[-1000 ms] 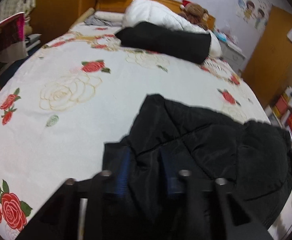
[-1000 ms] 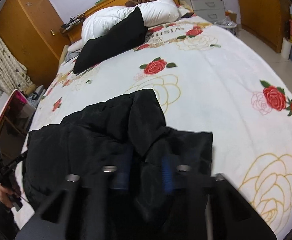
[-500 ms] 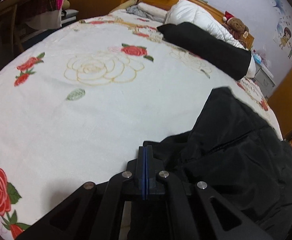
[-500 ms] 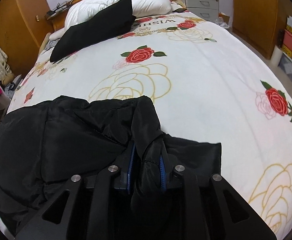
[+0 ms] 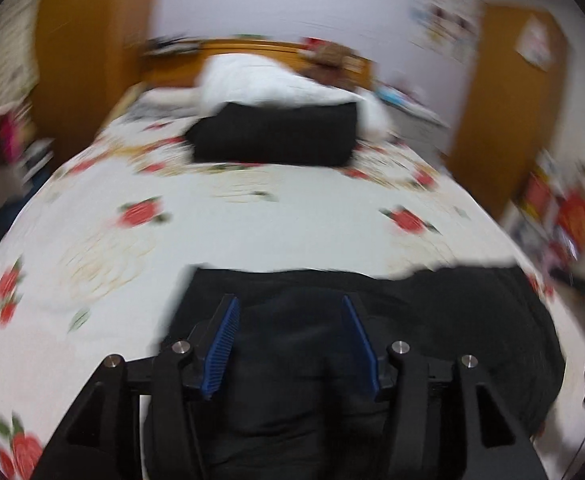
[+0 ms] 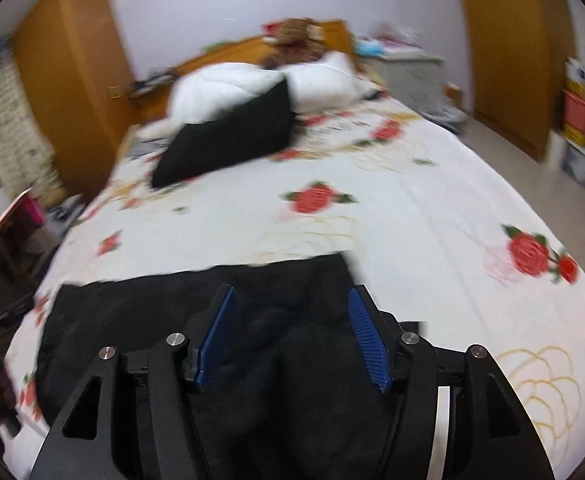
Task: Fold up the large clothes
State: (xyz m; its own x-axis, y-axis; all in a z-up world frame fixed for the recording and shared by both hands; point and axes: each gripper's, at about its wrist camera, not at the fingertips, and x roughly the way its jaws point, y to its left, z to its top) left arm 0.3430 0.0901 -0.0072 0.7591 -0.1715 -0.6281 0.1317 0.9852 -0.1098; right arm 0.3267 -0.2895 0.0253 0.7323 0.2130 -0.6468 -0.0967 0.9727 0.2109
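Bed [image 5: 292,232] with rose-print sheet [image 6: 432,216] fills both views; black jacket [image 5: 432,320] lies bunched across the near end of it, under both tools. Left gripper [image 5: 290,300] wide open, blue pads [image 5: 222,344] spread, nothing between them but jacket fabric lying below. Right gripper [image 6: 290,292] also wide open over the jacket [image 6: 164,308], pads [image 6: 368,344] not pinching anything. Both views are motion-blurred, so whether the pads touch the cloth can't be told.

Risks, my read: the jacket is puffy and slick-looking, so the fold may spring back or slide apart with nothing clamped on it. A regrab could pinch several layers at once, or only the top one, and drag the pile crooked. The garment sits close to the foot edge of the bed, so a pull toward the camera could tip it off. It is all black, so seams and hem are hard to pick out and the wrong edge may get grabbed.

Around: black pillow [image 5: 272,140] and white duvet [image 6: 228,84] at the head end, well apart from the jacket, not in the way. Teddy bear [image 6: 296,36] by the headboard [image 5: 252,46]. Wardrobe [image 6: 68,76] on one side, nightstand [image 6: 408,72] on the other. Sheet between jacket and pillow is free room for spreading the fold
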